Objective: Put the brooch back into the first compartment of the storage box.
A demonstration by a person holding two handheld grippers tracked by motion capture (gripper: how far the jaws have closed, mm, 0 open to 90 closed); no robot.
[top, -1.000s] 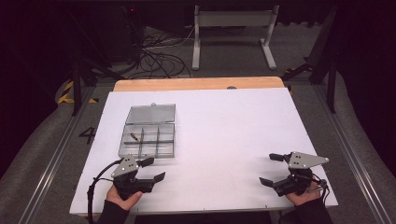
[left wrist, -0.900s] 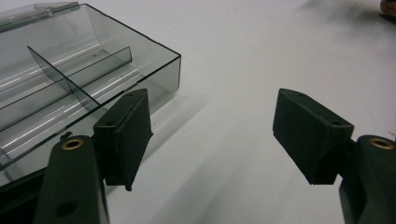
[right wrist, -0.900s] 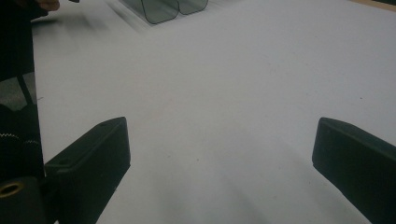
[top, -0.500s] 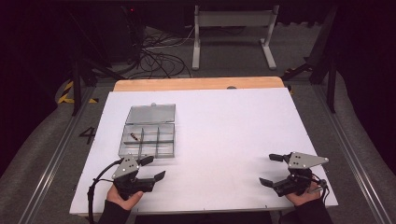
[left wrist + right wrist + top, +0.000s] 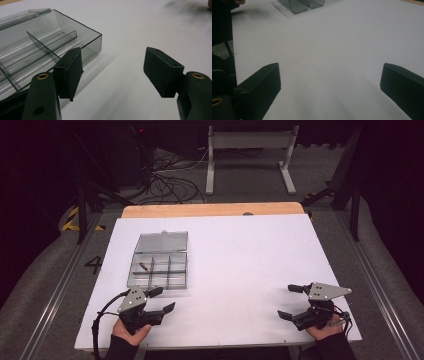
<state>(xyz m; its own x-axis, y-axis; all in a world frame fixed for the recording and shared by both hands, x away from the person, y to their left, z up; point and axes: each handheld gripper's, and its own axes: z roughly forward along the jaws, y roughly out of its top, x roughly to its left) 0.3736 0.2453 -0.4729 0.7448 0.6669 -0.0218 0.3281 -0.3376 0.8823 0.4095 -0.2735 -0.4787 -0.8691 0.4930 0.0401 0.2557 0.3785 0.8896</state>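
We read digit "4" [image 5: 94, 265] on floor left of table. White table [image 5: 250, 260], wooden strip at far edge, cables on grey floor beyond. Clear compartment box [image 5: 159, 268] (lid open, small brown item inside) just beyond left gripper [image 5: 160, 300], jaws spread, empty. Right gripper [image 5: 290, 301] well apart from box, jaws wide, holding nothing.
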